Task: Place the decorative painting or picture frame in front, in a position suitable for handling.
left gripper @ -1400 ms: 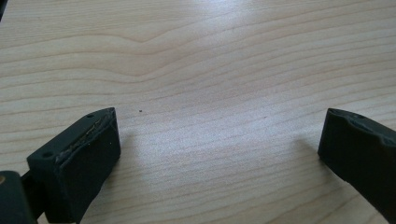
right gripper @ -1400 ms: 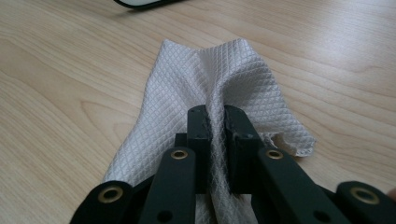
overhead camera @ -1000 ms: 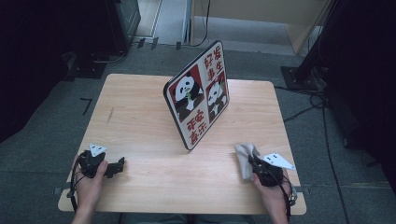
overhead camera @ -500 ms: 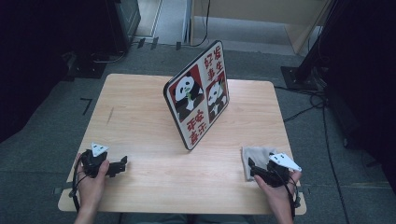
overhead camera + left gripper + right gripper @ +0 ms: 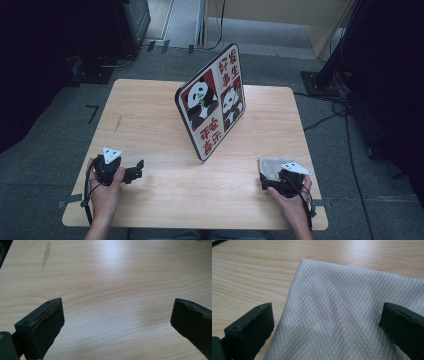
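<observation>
The right claw point(image 5: 325, 322) is released: its jaws stand wide apart over the cloth point(image 5: 352, 312), having just been opening, and nothing is pressed between the pads. The cloth is seen lying flat beneath and between the jaws. In the high view the right claw point(image 5: 272, 181) is held at the near right corner of the table point(image 5: 150, 110), and the cloth point(image 5: 270, 166) is spread there, partly under the claw.

The left claw point(image 5: 116, 322) is likewise released, with bare wood between its jaws. In the high view it point(image 5: 135, 172) is held near the left front edge, well apart from the cloth.

Handling: the cloth is judged to be light, soft and limp, with a fine diamond weave that should give the pads good friction. It will sag and fold when lifted. A hold is best taken at an edge or corner, with one jaw slid under the hem, or a pinch gathered from the flat surface.

Behind both claws, a panda sign point(image 5: 212, 107) stands tilted at mid-table.

Limits of view: the near part of the cloth is covered by the claw and hand in the high view, and its right and near edges are cut off in the right gripper view. Whether it is a single layer or folded cannot be told.
</observation>
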Demonstrator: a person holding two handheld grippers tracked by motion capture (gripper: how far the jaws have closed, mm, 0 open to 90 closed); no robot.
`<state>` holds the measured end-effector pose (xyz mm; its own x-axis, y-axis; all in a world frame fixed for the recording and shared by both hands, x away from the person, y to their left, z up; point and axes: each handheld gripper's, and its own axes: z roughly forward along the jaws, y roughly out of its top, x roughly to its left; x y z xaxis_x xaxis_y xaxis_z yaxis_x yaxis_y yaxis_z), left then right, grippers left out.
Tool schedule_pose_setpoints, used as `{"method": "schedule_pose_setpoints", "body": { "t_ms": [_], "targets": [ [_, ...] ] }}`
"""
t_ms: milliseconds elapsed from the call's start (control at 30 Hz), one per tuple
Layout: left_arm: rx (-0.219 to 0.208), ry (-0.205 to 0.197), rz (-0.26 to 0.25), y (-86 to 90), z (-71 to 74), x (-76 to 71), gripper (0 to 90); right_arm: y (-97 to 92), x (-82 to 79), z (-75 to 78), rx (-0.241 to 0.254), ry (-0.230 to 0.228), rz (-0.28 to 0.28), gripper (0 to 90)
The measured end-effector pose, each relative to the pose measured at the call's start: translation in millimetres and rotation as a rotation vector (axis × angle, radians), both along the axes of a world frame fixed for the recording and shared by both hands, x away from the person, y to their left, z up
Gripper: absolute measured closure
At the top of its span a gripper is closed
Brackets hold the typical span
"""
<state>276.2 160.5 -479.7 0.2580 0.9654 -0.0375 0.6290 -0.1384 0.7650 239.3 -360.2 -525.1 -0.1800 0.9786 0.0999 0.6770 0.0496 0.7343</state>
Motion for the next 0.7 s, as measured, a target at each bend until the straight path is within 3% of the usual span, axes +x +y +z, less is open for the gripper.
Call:
{"method": "schedule_pose_setpoints", "body": {
  "t_ms": [100, 233, 700],
  "targets": [
    [-0.005, -0.006, -0.031, -9.1, 5.0, 1.6, 0.0, 2.1, 0.1, -0.1, -0.020, 0.005, 0.003, 0.0],
    [-0.043, -0.017, -0.058, -18.3, 11.3, 3.5, 0.0, 8.7, 1.1, -1.1, -0.094, 0.015, 0.009, 0.0],
    [-0.080, -0.057, -0.107, -43.6, 28.6, 12.2, 0.0, 8.7, 1.3, -1.2, -0.093, 0.015, 0.007, 0.0]
  ]
}}
